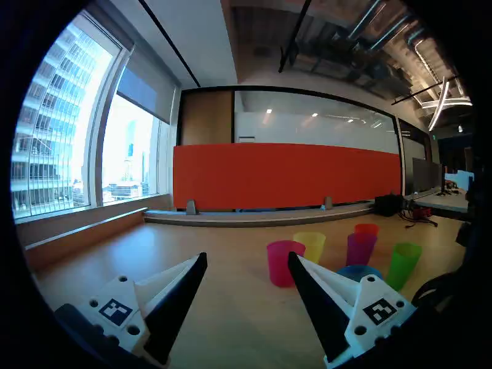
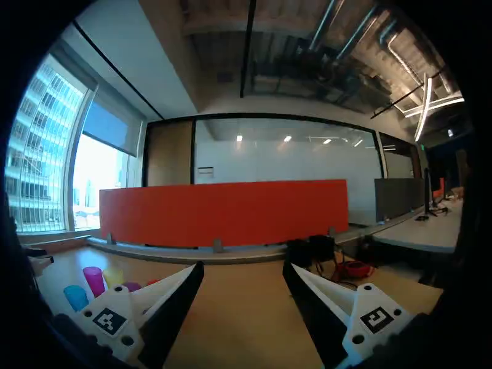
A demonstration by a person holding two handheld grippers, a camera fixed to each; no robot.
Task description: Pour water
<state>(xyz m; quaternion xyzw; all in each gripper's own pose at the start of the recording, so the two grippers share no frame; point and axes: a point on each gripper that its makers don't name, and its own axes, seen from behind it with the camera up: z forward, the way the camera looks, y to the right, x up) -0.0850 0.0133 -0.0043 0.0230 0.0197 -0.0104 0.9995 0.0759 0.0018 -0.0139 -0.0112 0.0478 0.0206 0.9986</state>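
While left tongs [image 1: 246,256] and right tongs [image 2: 243,265] gape, cups [image 1: 280,261] stand ahead.

Left hand-held gripper [image 1: 246,255], fingers [image 1: 178,295] apart, over wooden table [image 1: 234,326]; pink cup [image 1: 281,264] and yellow cup [image 1: 312,243] just ahead

A pink cup [image 1: 283,264], yellow cup [image 1: 312,241], purple cup [image 1: 360,247] and green cup [image 1: 403,261] contrast with the orange-red partition [image 1: 283,175].

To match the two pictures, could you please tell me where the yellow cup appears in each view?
Left gripper view: the yellow cup stands right of centre, behind the pink cup.
Right gripper view: the cup sits far lower left.
Shared landmark: the orange partition at the back.
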